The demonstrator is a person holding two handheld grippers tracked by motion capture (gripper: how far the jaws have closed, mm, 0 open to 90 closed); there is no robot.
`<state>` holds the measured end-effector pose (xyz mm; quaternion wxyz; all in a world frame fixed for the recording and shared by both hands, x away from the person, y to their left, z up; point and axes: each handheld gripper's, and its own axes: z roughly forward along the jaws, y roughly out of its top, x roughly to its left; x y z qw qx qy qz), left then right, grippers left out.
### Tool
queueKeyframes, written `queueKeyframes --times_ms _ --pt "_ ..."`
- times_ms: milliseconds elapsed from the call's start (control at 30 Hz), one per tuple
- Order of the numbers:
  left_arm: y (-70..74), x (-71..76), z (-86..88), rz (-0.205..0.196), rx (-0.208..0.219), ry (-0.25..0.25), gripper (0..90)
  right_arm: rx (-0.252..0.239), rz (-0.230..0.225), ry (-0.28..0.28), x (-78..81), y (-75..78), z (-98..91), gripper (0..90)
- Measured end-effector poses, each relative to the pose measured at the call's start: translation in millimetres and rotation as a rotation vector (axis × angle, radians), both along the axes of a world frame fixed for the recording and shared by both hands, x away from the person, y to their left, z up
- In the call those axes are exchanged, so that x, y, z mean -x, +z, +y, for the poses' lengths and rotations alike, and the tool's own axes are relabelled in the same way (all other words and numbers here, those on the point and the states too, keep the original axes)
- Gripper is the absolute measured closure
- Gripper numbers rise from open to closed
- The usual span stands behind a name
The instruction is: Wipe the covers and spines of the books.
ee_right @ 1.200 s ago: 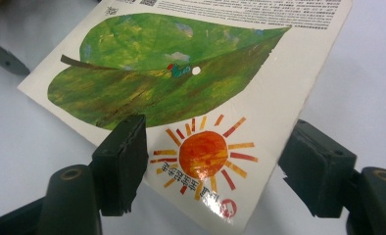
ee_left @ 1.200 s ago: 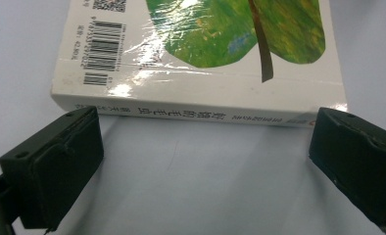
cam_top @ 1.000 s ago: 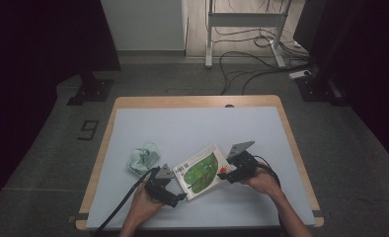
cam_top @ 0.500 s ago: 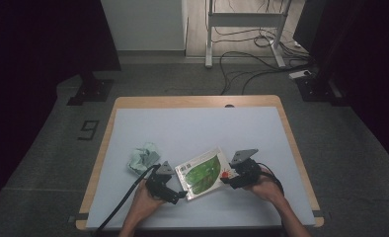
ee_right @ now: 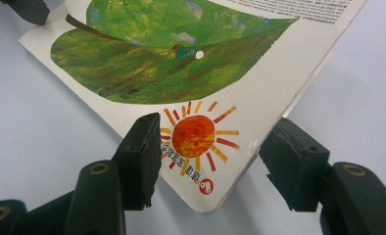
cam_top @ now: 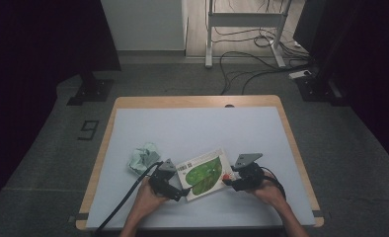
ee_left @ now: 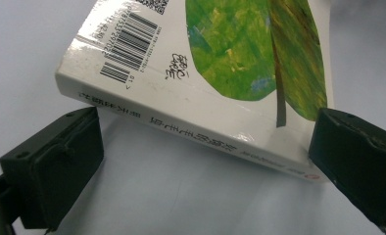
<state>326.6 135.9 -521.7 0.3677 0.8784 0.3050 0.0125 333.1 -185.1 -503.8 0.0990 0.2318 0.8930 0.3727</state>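
A picture book (cam_top: 202, 174) with a green leaf on its cover is lying near the front edge of the table (cam_top: 197, 123), between the two hands. The left gripper (cam_top: 178, 193) is sitting at the book's spine; in the left gripper view its jaws are standing wide, one clear of the spine's near end, the other close against the far end of the spine, though contact there is hard to judge. The right gripper (cam_top: 227, 180) is straddling the corner printed with an orange sun (ee_right: 193, 135); its jaws have just been closing, with that corner between them and neither pad yet pressing. A crumpled pale green cloth (cam_top: 143, 158) is lying left of the book, apart from it.
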Motion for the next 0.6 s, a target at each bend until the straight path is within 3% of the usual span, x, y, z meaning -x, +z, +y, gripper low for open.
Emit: queueKeyframes --times_ms 300,600 --pt "0.3 -3.7 -6.3 0.01 0.01 0.002 0.4 -0.017 -0.003 -0.01 2.4 -4.5 -2.1 41.1" --pt "12.2 3.9 -6.1 -0.066 0.004 0.001 12.1 -0.032 0.032 -0.017 0.4 -4.1 -7.3 41.7"
